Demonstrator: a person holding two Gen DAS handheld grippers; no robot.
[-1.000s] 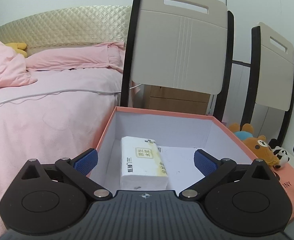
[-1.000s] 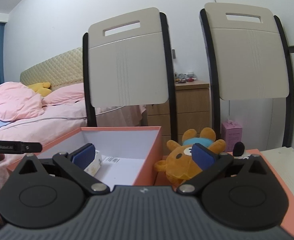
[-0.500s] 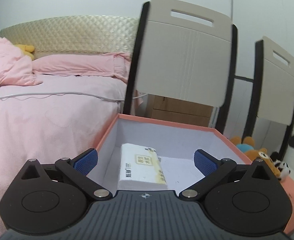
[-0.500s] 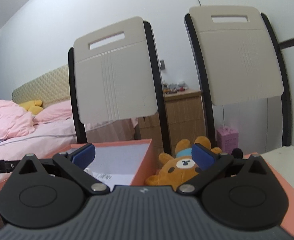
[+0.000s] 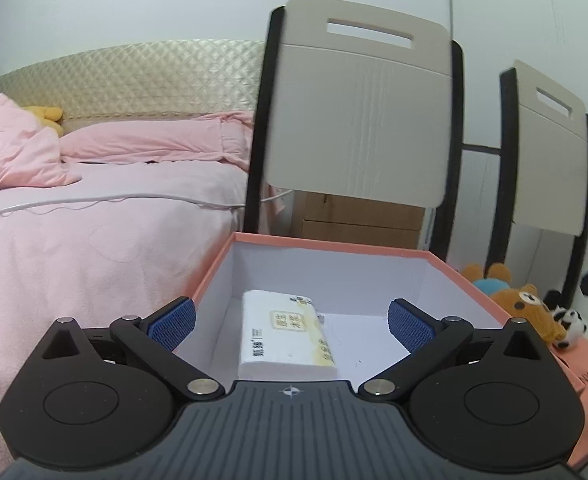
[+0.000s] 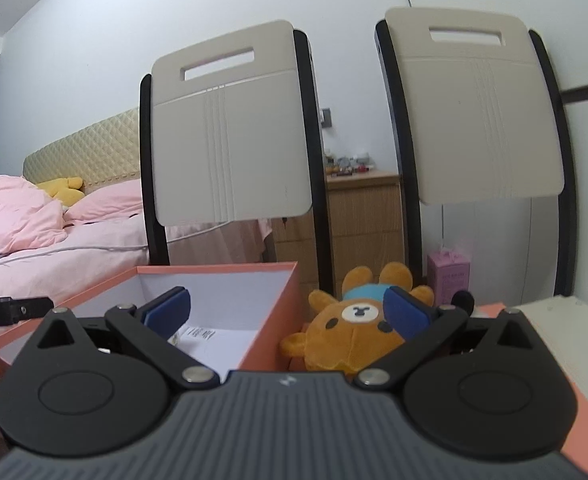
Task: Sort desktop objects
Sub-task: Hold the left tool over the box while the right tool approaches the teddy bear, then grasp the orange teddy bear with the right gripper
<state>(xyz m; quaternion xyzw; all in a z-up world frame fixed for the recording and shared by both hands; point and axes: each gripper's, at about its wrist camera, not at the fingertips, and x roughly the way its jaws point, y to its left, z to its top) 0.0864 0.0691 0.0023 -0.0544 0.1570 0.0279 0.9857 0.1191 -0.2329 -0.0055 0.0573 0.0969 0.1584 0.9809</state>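
A white tissue pack lies inside the open salmon-pink box. My left gripper hovers open just above and before the pack, with nothing between its blue pads. An orange teddy bear in a blue cap sits right of the box, on the box's flat pink lid. My right gripper is open and holds nothing, its right pad in front of the bear. The bear and a small panda toy also show in the left wrist view.
Two beige chair backs stand behind the box. A pink bed lies to the left, a wooden dresser and a pink carton behind. The other gripper's black edge shows at far left.
Both grippers have stayed open while their cameras tilted upward; the box and bear sit lower in both views. The tissue pack has not moved.
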